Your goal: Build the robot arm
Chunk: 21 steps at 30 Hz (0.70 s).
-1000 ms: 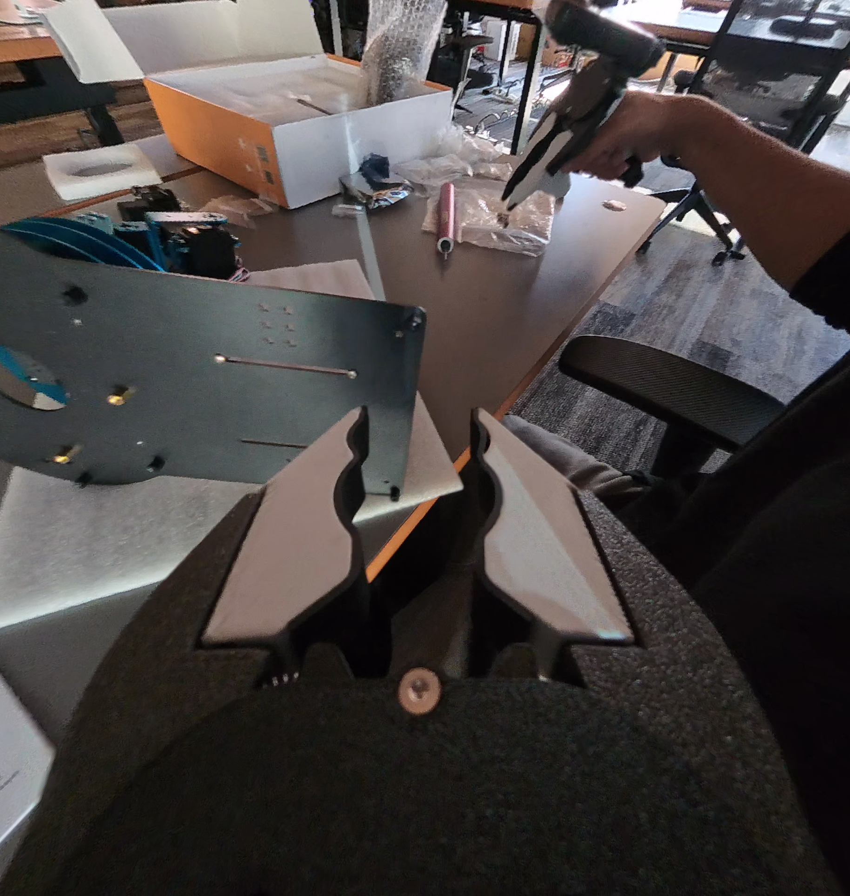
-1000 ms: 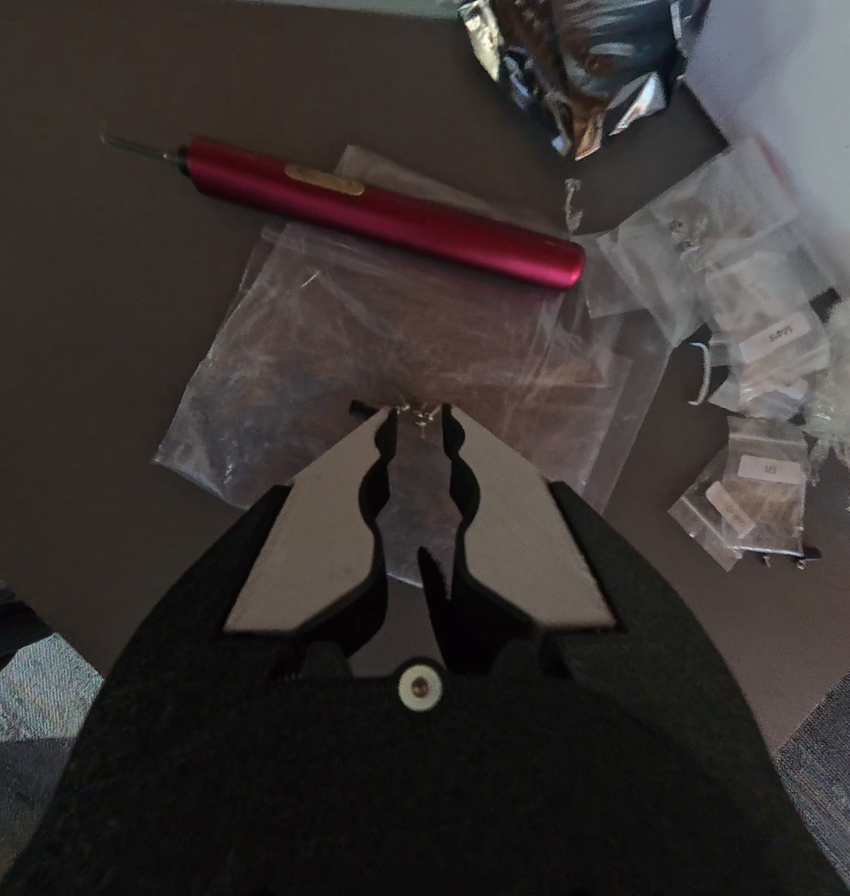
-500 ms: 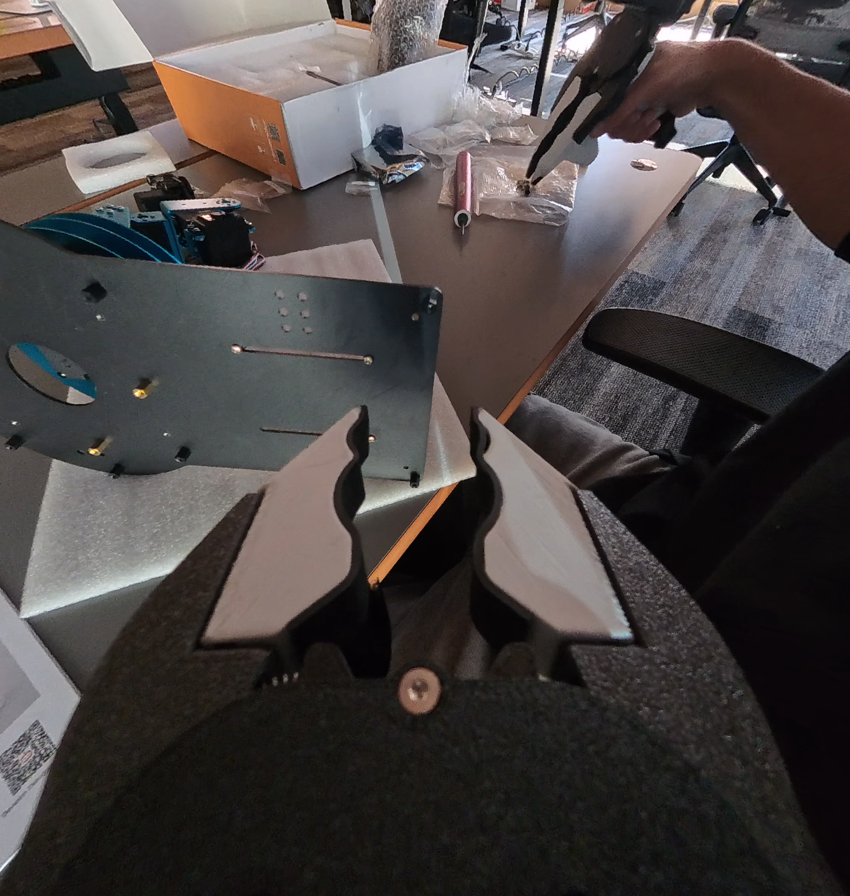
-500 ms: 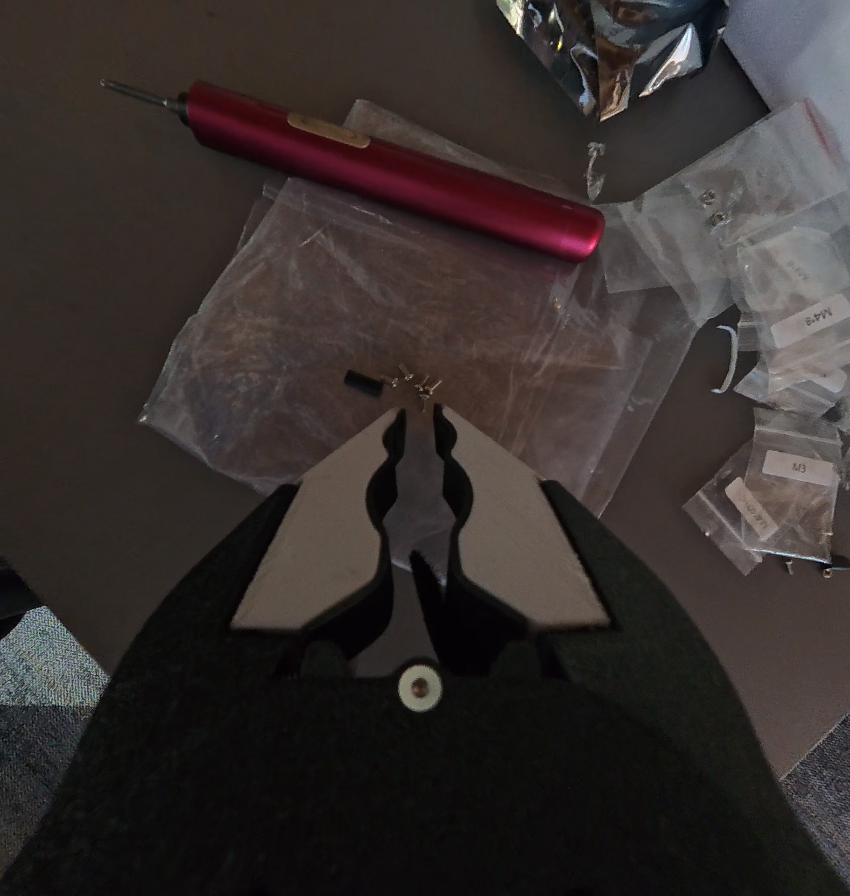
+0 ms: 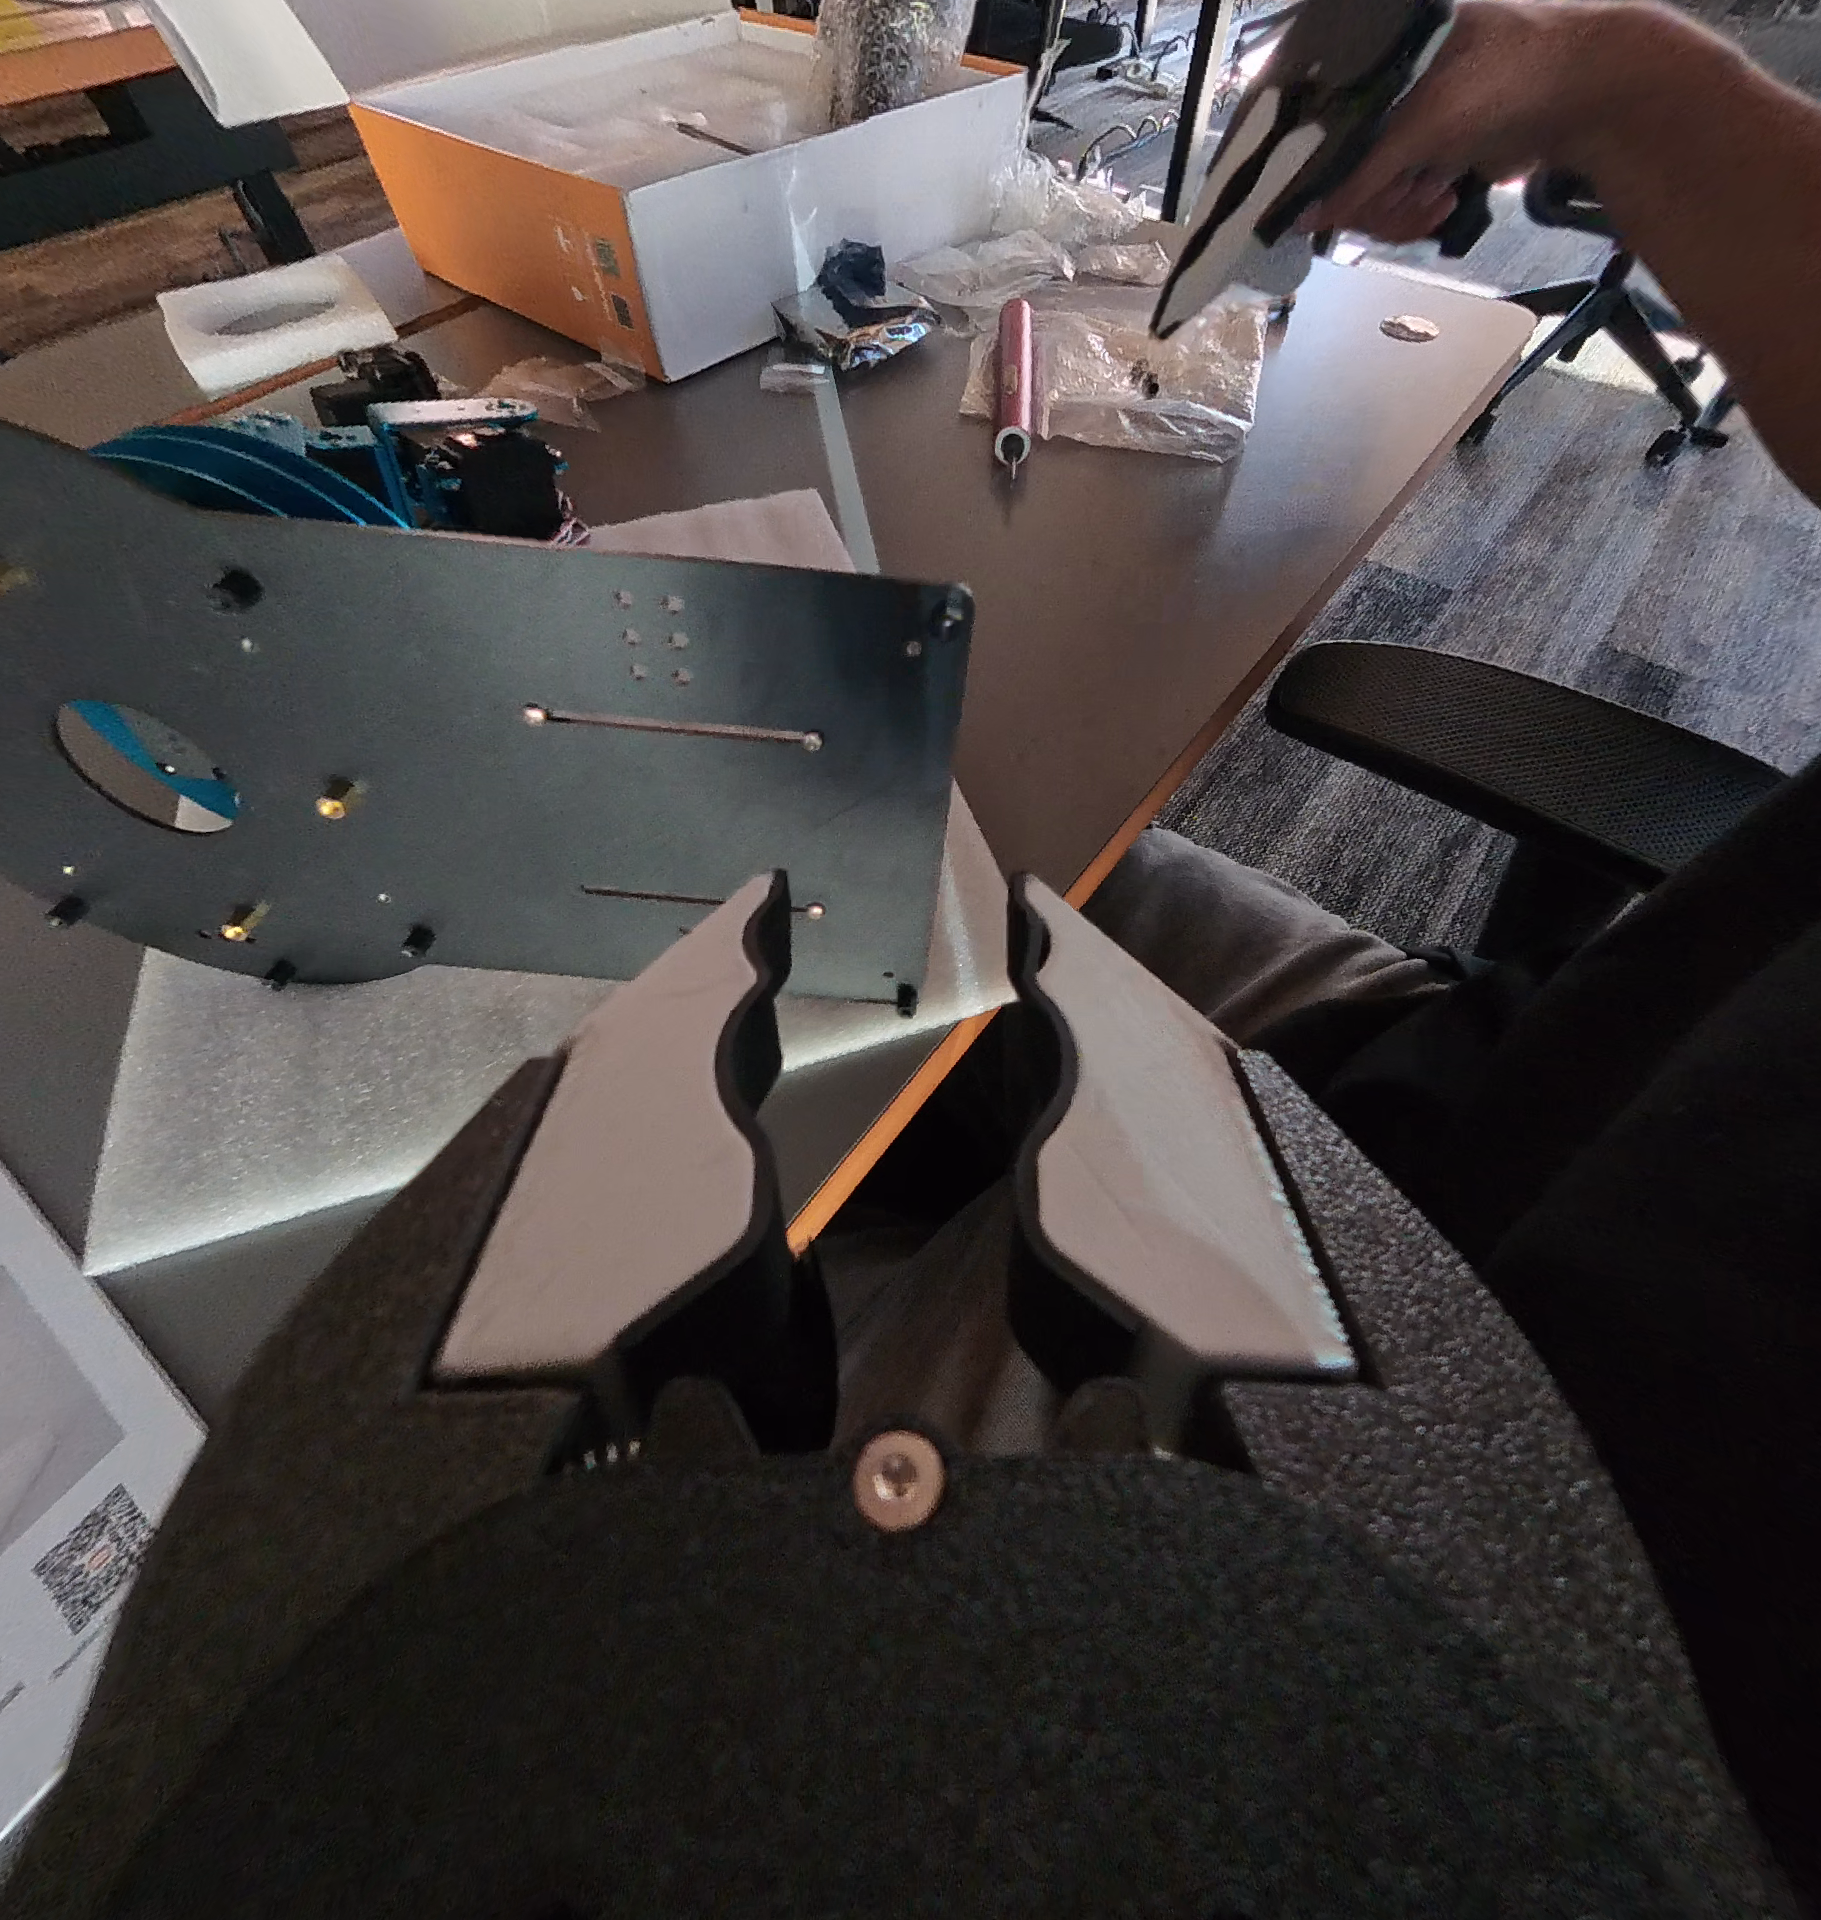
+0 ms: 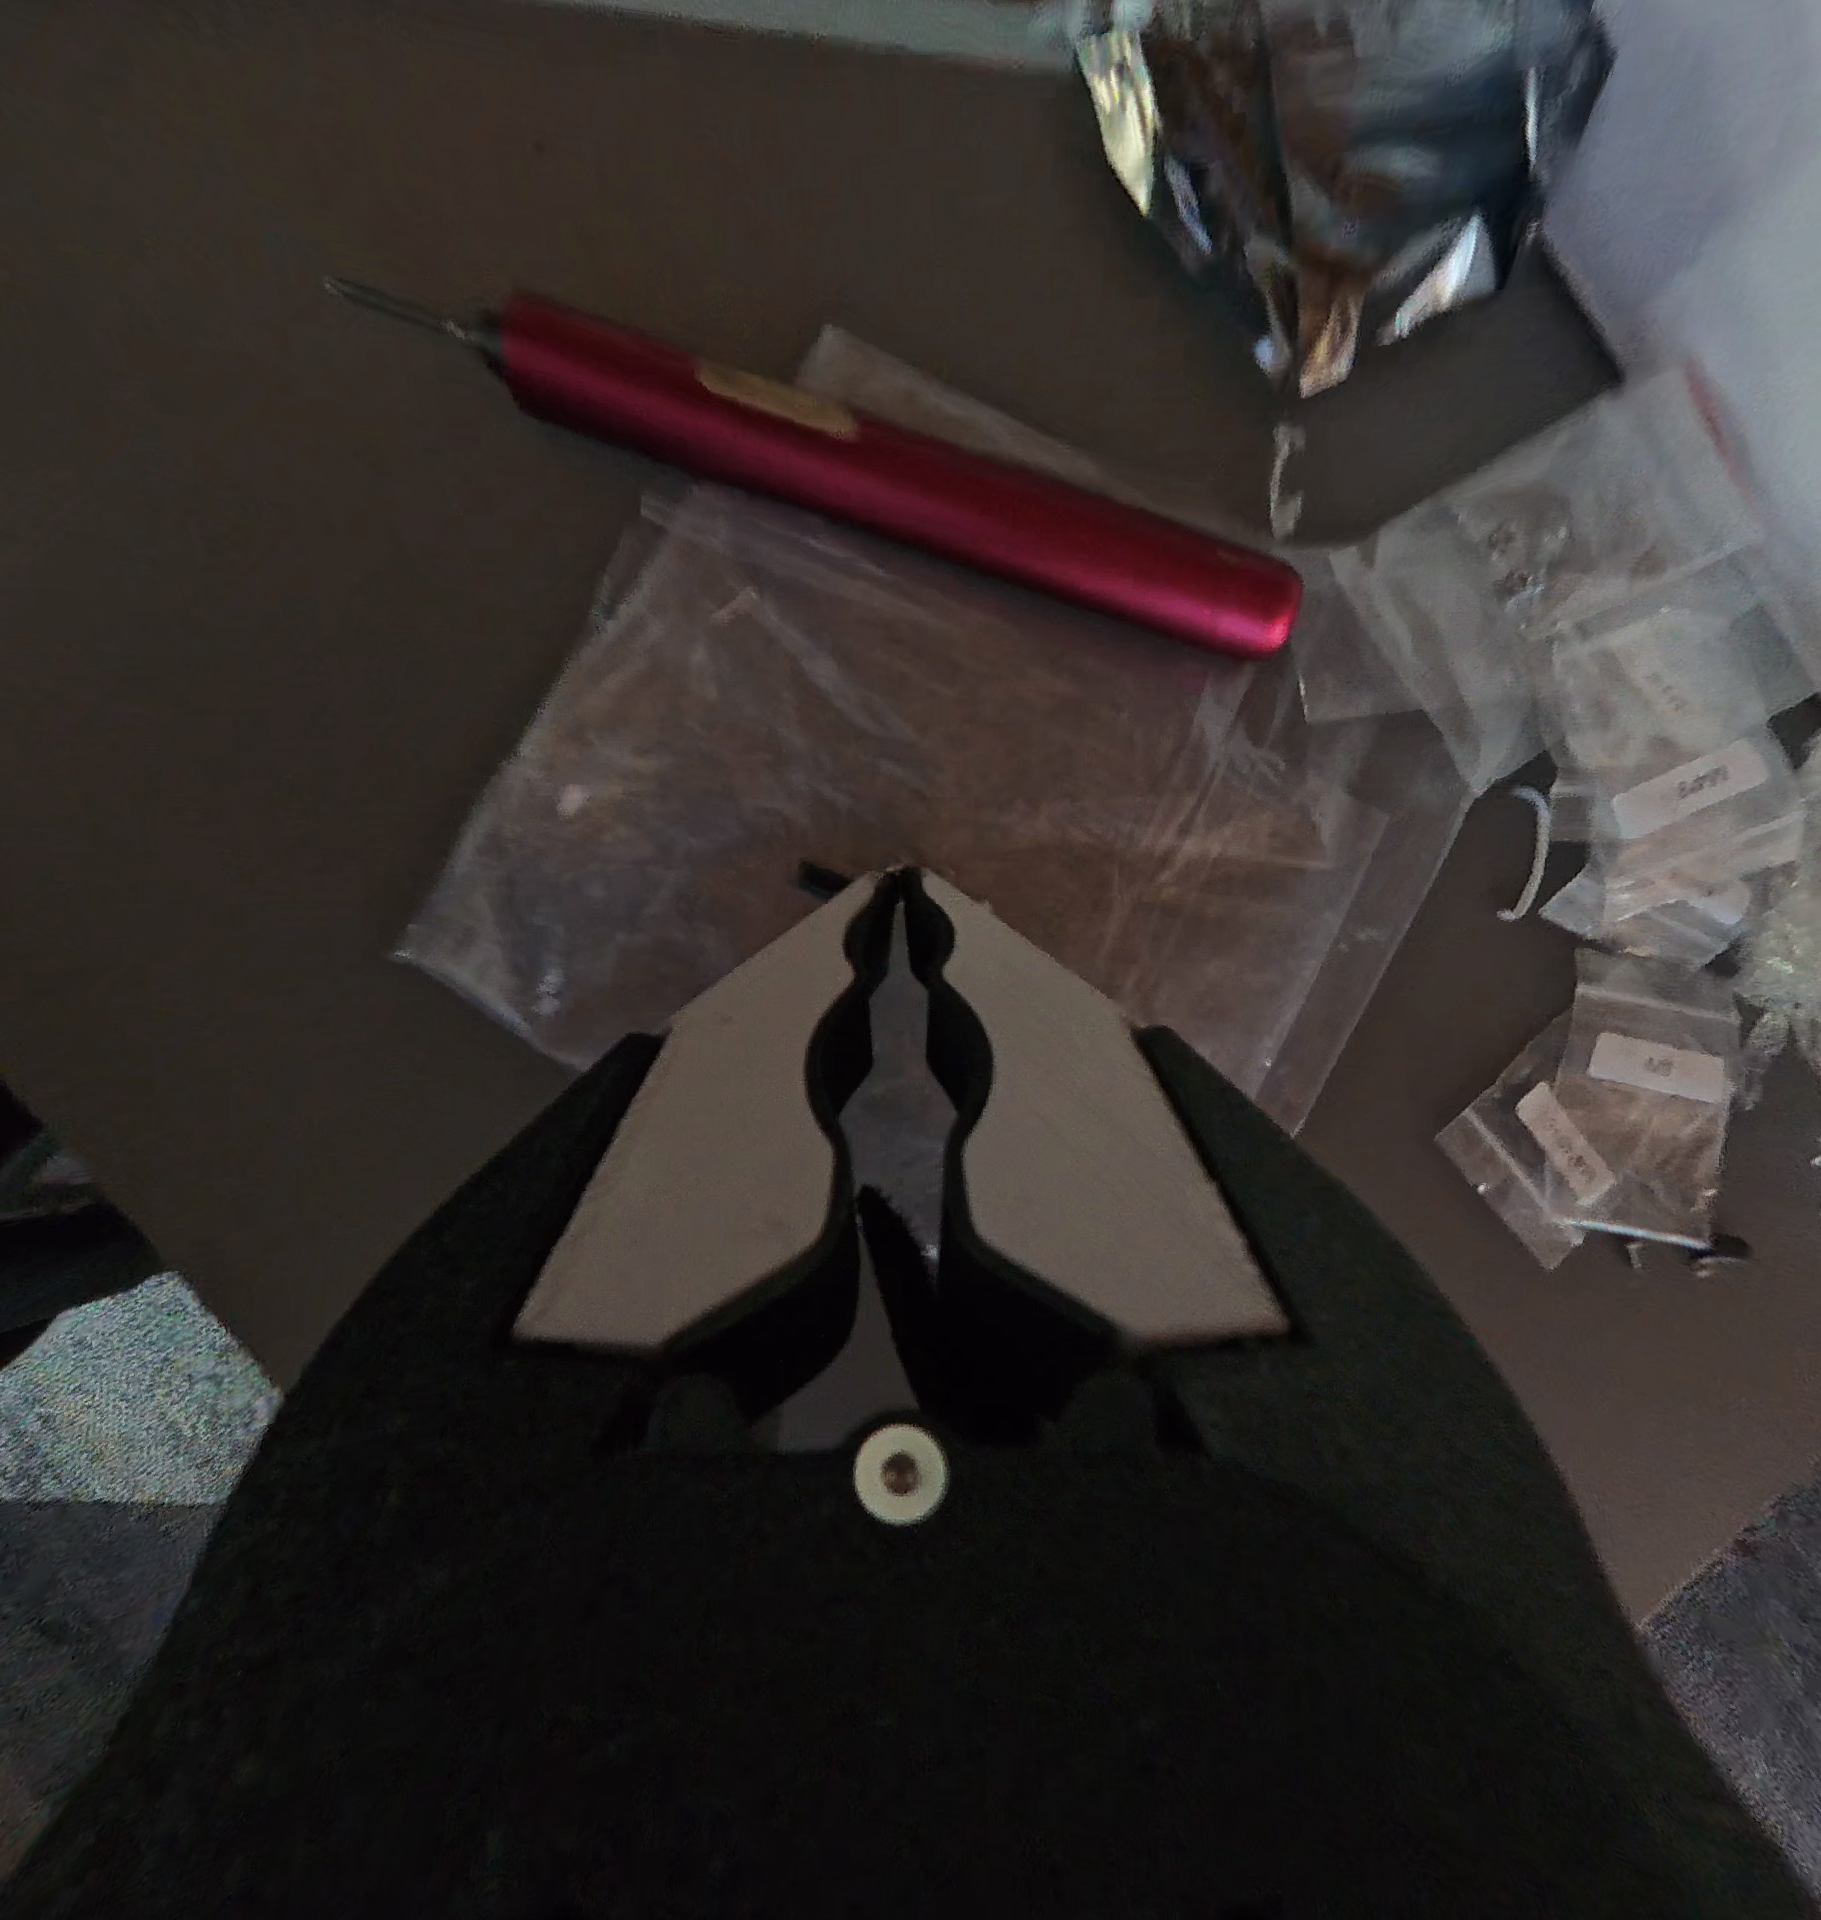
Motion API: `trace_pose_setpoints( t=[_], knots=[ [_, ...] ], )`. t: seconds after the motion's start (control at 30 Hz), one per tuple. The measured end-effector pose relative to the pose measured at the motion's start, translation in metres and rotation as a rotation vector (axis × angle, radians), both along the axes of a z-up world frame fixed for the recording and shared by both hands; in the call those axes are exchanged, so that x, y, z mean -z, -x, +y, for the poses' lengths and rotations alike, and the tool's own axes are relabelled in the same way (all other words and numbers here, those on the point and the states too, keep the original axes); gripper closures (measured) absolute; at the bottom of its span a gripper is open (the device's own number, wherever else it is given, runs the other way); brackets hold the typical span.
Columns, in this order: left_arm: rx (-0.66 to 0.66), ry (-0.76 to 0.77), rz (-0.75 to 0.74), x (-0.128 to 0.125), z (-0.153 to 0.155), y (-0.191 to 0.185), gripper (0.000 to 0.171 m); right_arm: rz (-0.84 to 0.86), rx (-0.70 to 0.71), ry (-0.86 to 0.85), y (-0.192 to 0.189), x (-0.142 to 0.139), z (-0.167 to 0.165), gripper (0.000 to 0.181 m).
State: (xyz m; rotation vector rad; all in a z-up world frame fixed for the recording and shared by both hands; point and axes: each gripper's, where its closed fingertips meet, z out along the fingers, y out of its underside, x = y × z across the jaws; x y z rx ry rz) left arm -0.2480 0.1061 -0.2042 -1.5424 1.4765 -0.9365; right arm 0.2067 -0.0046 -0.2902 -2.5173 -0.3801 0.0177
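My left gripper (image 5: 895, 904) is open and empty, just off the table's front edge. Its left finger (image 5: 657, 1122) overlaps the lower right corner of a dark metal plate (image 5: 449, 748), which stands tilted on white foam (image 5: 314, 1091). My right gripper (image 6: 895, 878) is shut, tips over a clear plastic bag (image 6: 885, 748) where small screws lie. A tiny pale fleck shows at the tips; I cannot tell if a screw is pinched. A small black part (image 6: 812, 878) lies beside them. A red screwdriver (image 6: 885, 478) lies past the bag. The right gripper also shows in the left wrist view (image 5: 1166, 322), just above the bag.
An open orange-and-white box (image 5: 677, 208), blue robot parts (image 5: 366, 457), a foam piece (image 5: 272, 322) and a crumpled silver foil bag (image 6: 1332, 177) lie on the brown table (image 5: 1093, 623). Small labelled bags (image 6: 1664, 779) lie right of the screwdriver. A chair (image 5: 1508, 748) stands at the right; a printed sheet (image 5: 12, 1455) lies near left. Tip to tip, the grippers are about 50 cm apart. My left gripper is the nearer one to the dark metal plate (image 5: 449, 748): about 10 cm, against 50 cm.
My right gripper has closed from a narrow gap to shut and moved forward over the screws. The left wrist view has shifted slightly; its gripper stays open.
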Motion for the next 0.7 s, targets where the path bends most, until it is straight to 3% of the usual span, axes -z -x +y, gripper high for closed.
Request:
trace_pose_setpoints(
  t=[0.1, 0.27, 0.43, 0.53, 0.7],
  knots=[
    [-0.022, 0.020, 0.008, 0.003, 0.007, 0.004, 0.130, -0.052, -0.093, -0.101, 0.051, -0.039, 0.017, 0.181],
    [-0.091, 0.019, 0.037, 0.013, 0.024, 0.020, 0.130, -0.060, -0.471, -0.314, 0.233, -0.100, 0.053, 0.181],
    [-0.131, 0.041, 0.043, 0.024, 0.037, 0.037, 0.132, -0.055, -0.688, -0.382, 0.370, -0.114, 0.081, 0.181],
    [-0.094, 0.057, 0.017, 0.022, 0.040, 0.041, 0.138, -0.108, -0.788, -0.403, 0.415, -0.124, 0.103, 0.181],
    [-0.013, 0.042, 0.030, 0.022, 0.064, 0.043, 0.144, -0.361, -0.964, -0.268, 0.444, -0.130, 0.160, 0.181]
  ],
)
